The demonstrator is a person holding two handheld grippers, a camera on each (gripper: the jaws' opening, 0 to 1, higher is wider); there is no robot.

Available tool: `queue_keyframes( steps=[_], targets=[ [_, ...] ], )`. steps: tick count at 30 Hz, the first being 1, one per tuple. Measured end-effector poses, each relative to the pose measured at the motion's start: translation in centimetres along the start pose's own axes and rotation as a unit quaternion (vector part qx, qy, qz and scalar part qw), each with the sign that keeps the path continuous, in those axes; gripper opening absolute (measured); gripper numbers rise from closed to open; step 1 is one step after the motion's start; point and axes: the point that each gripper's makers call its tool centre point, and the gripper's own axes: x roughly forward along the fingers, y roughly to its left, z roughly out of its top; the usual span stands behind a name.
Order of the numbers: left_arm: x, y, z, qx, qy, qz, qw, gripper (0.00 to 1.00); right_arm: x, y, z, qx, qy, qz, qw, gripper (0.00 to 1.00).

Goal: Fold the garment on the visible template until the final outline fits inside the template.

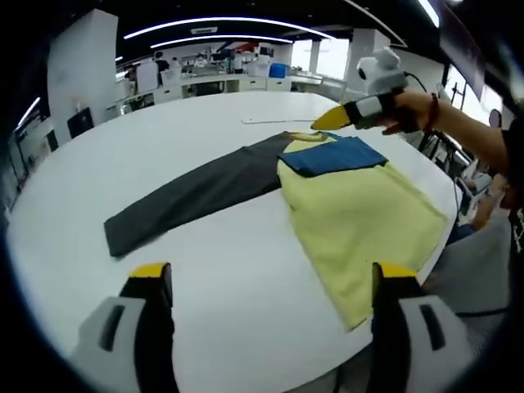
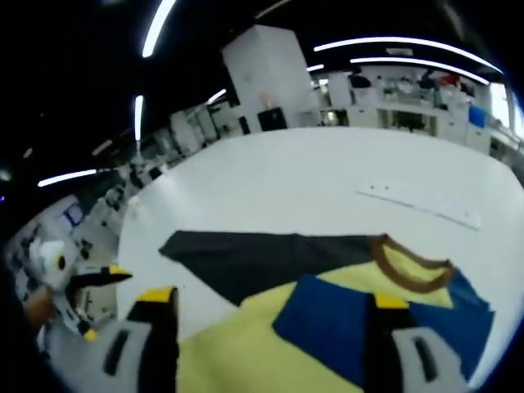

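A: Shirt (image 1: 344, 209) lies flat on the white table (image 1: 205, 139), its dark sleeve (image 1: 196, 192) stretched away from the yellow body.

B: Left gripper (image 1: 270, 286) hovers wide before the shirt's hem; right gripper (image 2: 270, 315) wide above its collar (image 2: 409, 262).

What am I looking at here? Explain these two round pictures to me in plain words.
No robot here: a person holds a two-jaw handheld gripper in each hand, and a fisheye camera rides on each one.

The left gripper view looks along the left gripper, whose yellow-tipped grey jaws stand wide apart, holding nothing. The right gripper, in the person's hand, comes in at the upper right, hovering by the garment's collar.

The right gripper view looks along the right gripper's own jaws, also apart and holding nothing. The left gripper shows at the left edge.

On the round white table lies a pale yellow garment with a blue panel and brown collar. Beside it, partly under it, stretches a long dark grey cloth strip.
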Motion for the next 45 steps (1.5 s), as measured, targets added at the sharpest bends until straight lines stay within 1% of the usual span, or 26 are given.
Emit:
queue_keyframes(
  steps=[1, 5, 6, 9, 10, 13, 14, 16, 17, 21, 24, 25, 28, 29, 31, 32, 33, 34, 37, 38, 40, 41, 42, 43, 44, 45],
  targets=[
    [0.0, 0.6, 0.2, -0.002, -0.001, 0.006, 1.0, 0.99, -0.2, 0.0, 0.0, -0.002, -0.001, 0.002, 1.0, 0.99],
    [-0.1, 2.5, 1.0, -0.015, -0.009, 0.026, 0.9995, 0.99, -1.7, 0.0, -0.3, -0.014, 0.002, 0.012, 0.9998, 0.99],
    [-0.2, 3.2, 1.1, -0.016, -0.008, 0.036, 0.9992, 0.99, -2.0, -0.2, -0.5, -0.014, 0.004, 0.013, 0.9998, 0.99],
    [-0.3, 4.3, 1.3, -0.001, -0.002, 0.052, 0.9986, 0.99, -3.1, -0.3, -0.9, -0.023, 0.003, 0.015, 0.9996, 0.99],
    [-0.2, 5.0, 1.4, 0.0, -0.001, 0.061, 0.9981, 0.99, -3.2, -0.8, -0.9, -0.031, 0.002, 0.017, 0.9994, 0.99],
    [-0.2, 6.1, 2.0, -0.005, -0.009, 0.073, 0.9972, 0.99, -4.5, -1.0, -1.5, -0.039, 0.0, 0.017, 0.9991, 0.99],
    [-0.1, 6.7, 2.3, -0.009, -0.017, 0.081, 0.9966, 0.99, -4.8, -1.1, -1.6, -0.042, -0.001, 0.018, 0.999, 0.99],
    [0.0, 7.5, 2.7, -0.017, -0.023, 0.089, 0.9956, 0.99, -5.7, -1.3, -2.1, -0.045, -0.004, 0.018, 0.9988, 0.99],
    [0.1, 7.9, 2.8, -0.019, -0.024, 0.092, 0.9953, 0.99, -6.1, -1.4, -2.3, -0.046, -0.005, 0.018, 0.9988, 0.99],
    [0.3, 9.8, 2.9, -0.04, -0.028, 0.125, 0.991, 0.98, -8.0, -2.0, -3.2, -0.051, -0.012, 0.016, 0.9985, 0.99],
    [0.5, 11.2, 3.0, -0.047, -0.032, 0.142, 0.9882, 0.96, -9.1, -2.6, -3.9, -0.052, -0.016, 0.013, 0.9984, 0.99],
    [0.7, 11.9, 3.0, -0.048, -0.034, 0.145, 0.9877, 0.95, -9.6, -2.9, -4.2, -0.052, -0.016, 0.01, 0.9985, 0.99],
    [0.9, 12.8, 3.1, -0.055, -0.036, 0.158, 0.9852, 0.89, -10.7, -3.2, -4.8, -0.052, -0.019, 0.005, 0.9985, 0.99],
    [1.0, 13.7, 3.1, -0.063, -0.041, 0.169, 0.9828, 0.87, -11.1, -3.4, -5.0, -0.051, -0.021, 0.002, 0.9985, 0.99],
    [1.2, 14.2, 3.2, -0.075, -0.047, 0.175, 0.9805, 0.83, -11.4, -3.6, -5.2, -0.05, -0.021, 0.0, 0.9985, 0.99],
    [1.3, 14.6, 3.1, -0.086, -0.05, 0.185, 0.9777, 0.8, -11.9, -3.5, -5.4, -0.05, -0.023, -0.002, 0.9985, 0.99],
    [1.4, 15.3, 3.0, -0.092, -0.051, 0.192, 0.9758, 0.77, -12.1, -3.6, -5.6, -0.049, -0.024, -0.004, 0.9985, 0.99],
    [1.6, 15.7, 2.9, -0.09, -0.05, 0.194, 0.9756, 0.75, -12.5, -3.8, -5.6, -0.049, -0.025, -0.007, 0.9985, 0.99],
    [1.9, 16.7, 2.2, -0.094, -0.045, 0.211, 0.9719, 0.67, -13.2, -4.3, -5.9, -0.049, -0.028, -0.011, 0.9983, 0.99],
    [1.9, 17.1, 2.0, -0.098, -0.044, 0.219, 0.9698, 0.64, -13.4, -4.3, -6.0, -0.049, -0.03, -0.012, 0.9983, 0.99],
    [2.0, 17.9, 1.8, -0.123, -0.046, 0.234, 0.9633, 0.57, -13.9, -4.4, -6.5, -0.047, -0.031, -0.014, 0.9983, 0.99],
    [2.1, 18.4, 1.7, -0.142, -0.051, 0.241, 0.9588, 0.54, -14.2, -4.4, -6.7, -0.046, -0.03, -0.014, 0.9984, 0.99],
    [2.1, 18.7, 1.7, -0.145, -0.055, 0.24, 0.9584, 0.51, -14.3, -4.4, -6.9, -0.046, -0.031, -0.014, 0.9984, 0.99],
    [2.3, 18.6, 1.8, -0.157, -0.06, 0.238, 0.9566, 0.49, -14.6, -4.3, -7.1, -0.046, -0.031, -0.014, 0.9984, 0.99],
    [2.4, 18.7, 1.6, -0.169, -0.057, 0.239, 0.9546, 0.48, -14.7, -4.3, -7.3, -0.046, -0.03, -0.014, 0.9984, 0.99],
    [2.5, 18.6, 1.3, -0.166, -0.049, 0.243, 0.9545, 0.46, -14.9, -4.2, -7.5, -0.048, -0.032, -0.015, 0.9982, 0.99]
  ],
)
